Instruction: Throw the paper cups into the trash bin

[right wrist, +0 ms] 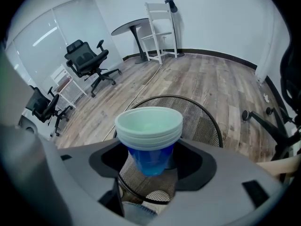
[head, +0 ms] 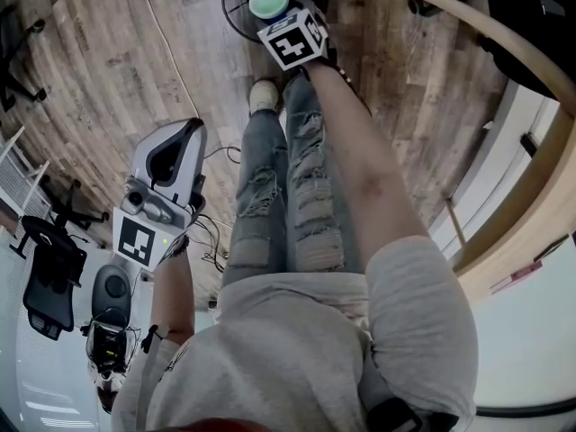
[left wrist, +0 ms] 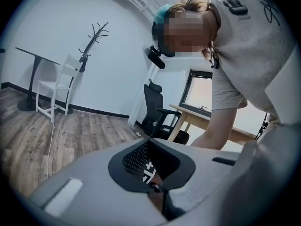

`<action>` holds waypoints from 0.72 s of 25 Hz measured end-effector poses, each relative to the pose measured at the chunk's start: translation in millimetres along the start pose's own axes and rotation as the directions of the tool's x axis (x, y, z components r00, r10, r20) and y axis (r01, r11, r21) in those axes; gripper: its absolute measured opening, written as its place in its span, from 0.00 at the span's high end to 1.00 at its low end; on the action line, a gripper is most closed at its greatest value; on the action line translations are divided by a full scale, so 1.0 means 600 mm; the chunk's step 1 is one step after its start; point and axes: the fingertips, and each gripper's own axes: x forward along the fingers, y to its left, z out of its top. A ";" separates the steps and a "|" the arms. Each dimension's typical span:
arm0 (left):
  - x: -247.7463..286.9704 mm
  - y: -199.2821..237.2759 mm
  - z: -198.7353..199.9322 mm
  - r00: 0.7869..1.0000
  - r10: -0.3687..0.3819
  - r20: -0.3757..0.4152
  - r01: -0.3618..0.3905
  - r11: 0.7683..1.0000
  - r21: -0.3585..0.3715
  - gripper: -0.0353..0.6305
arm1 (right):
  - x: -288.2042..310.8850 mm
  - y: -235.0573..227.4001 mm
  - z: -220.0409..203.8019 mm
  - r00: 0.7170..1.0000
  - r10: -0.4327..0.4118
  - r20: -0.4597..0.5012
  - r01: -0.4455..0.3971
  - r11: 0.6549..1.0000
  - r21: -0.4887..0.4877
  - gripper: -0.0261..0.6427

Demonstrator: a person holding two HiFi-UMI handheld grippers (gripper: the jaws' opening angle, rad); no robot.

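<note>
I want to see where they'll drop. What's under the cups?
A black mesh bin sits right under the cups, open at the top, on the wood floor. The cups cover much of its inside, so what's in it can't be seen.

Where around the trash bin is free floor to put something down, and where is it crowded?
The wooden floor beyond the trash bin, toward the white chair, is bare apart from a thin cable. Crowded: office chairs at the left, a chair base at the right.
</note>
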 end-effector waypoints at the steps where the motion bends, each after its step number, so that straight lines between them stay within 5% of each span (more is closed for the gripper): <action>1: -0.001 0.000 0.000 1.000 0.000 0.002 0.000 1.000 0.003 0.94 | 0.004 0.001 -0.008 1.000 0.006 -0.010 -0.006 1.000 0.000 0.53; 18: 0.006 0.000 -0.005 1.000 -0.007 -0.001 0.007 1.000 -0.020 0.94 | 0.019 -0.025 -0.040 0.998 -0.062 -0.030 0.063 0.998 0.006 0.53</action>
